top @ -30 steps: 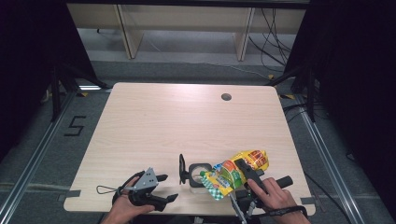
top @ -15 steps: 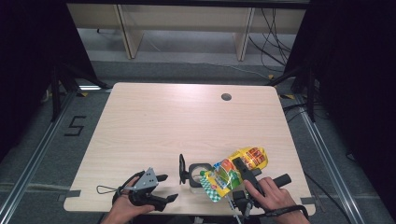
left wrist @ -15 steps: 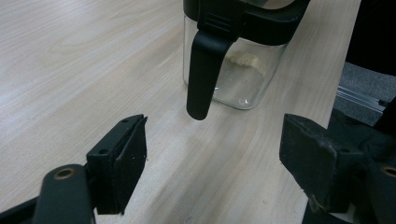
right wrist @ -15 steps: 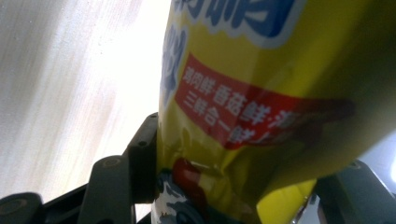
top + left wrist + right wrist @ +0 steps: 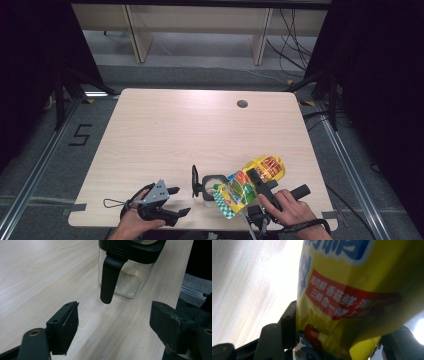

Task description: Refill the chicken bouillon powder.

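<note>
Yellow glossy snack pouch (image 5: 250, 184) lies tilted over the clear glass jar with black lid and handle (image 5: 210, 186) near the pale wooden table's (image 5: 200, 130) front edge in the high view, clamped by the right gripper (image 5: 257, 181). Left gripper (image 5: 113, 325) view: jaws wide apart before the jar's handle, crumbs inside the glass. Right gripper view: blurred red-and-blue print on the pouch squeezed between both jaws, hiding the jar.

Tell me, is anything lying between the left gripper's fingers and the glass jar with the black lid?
Nothing. In the left gripper view, bare pale wooden table lies between the open left gripper and the clear glass jar with the black lid.
</note>
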`<control>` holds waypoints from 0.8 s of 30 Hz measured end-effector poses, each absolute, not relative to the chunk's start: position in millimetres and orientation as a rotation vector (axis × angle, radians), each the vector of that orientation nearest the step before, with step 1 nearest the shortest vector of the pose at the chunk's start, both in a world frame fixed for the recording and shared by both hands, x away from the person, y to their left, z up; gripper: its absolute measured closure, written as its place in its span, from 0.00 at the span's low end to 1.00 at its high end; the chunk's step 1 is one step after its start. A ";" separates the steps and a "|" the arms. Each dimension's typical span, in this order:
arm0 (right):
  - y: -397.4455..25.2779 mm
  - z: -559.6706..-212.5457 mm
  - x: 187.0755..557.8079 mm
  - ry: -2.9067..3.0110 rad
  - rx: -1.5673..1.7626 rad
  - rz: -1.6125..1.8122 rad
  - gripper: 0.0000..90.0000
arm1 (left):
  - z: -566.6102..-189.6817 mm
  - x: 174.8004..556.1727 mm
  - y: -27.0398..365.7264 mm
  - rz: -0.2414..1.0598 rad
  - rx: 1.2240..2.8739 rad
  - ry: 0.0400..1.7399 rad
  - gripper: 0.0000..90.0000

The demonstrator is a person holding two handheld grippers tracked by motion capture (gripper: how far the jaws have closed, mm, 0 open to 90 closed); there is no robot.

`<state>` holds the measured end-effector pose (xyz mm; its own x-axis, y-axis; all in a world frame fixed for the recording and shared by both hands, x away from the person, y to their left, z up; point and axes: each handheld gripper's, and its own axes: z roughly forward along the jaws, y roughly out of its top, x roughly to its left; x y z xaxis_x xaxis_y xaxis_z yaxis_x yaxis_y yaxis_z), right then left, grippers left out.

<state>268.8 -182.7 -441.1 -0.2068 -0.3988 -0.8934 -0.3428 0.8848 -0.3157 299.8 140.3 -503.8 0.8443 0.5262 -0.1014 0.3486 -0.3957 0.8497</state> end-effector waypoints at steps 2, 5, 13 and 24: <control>-182.9 -440.5 268.6 1.809 -0.560 -0.061 0.48 | -503.8 299.0 139.9 0.218 2.027 0.657 0.26; -183.1 -436.9 268.6 1.804 -0.589 -0.105 0.48 | -502.7 298.1 139.9 0.215 2.035 0.659 0.25; -181.7 -438.8 269.0 1.783 -0.583 -0.074 0.48 | -503.1 300.0 140.6 0.232 2.038 0.636 0.25; -179.1 -442.7 268.9 1.792 -0.588 -0.059 0.48 | -503.4 298.7 140.0 0.217 2.033 0.657 0.25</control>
